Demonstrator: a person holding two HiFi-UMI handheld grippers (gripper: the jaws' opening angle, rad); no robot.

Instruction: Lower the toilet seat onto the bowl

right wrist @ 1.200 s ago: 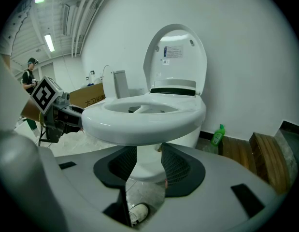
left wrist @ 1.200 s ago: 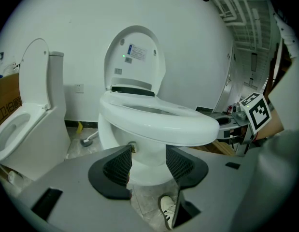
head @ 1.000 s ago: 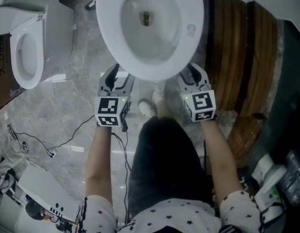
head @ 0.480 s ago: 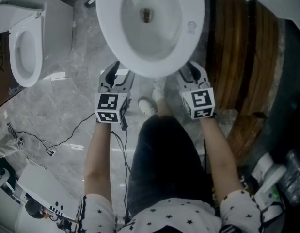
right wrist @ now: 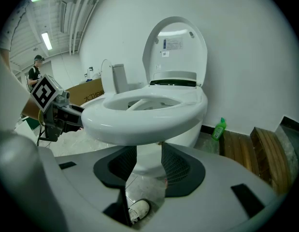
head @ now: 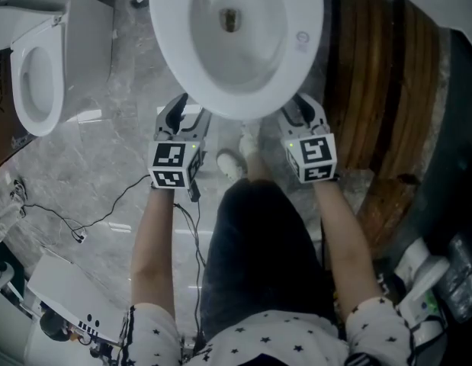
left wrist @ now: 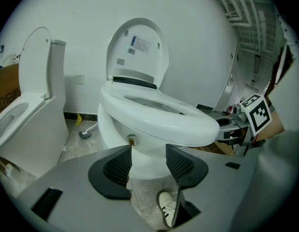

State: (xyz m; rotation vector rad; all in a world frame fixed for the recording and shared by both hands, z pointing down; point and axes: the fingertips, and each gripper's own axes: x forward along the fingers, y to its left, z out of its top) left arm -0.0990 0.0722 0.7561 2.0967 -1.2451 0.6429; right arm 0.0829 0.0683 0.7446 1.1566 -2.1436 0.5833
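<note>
Over the last second almost nothing had changed: the left gripper [left wrist: 148, 153] and the right gripper [right wrist: 149, 161] stayed just below the front rim of the toilet seat [left wrist: 161, 117], each with its jaws parted and nothing between them, only the floor and a shoe [left wrist: 167, 206] showing beyond. The seat lay flat over the bowl [left wrist: 113, 132] with the lid [left wrist: 137, 50] upright behind it, so the lowering looked done or nearly so. The seam between seat and bowl was hard to make out, and the head view cut off the hinge and lid.

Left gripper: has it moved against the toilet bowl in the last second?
No. The left gripper keeps its place just below the toilet bowl's front rim.
</note>
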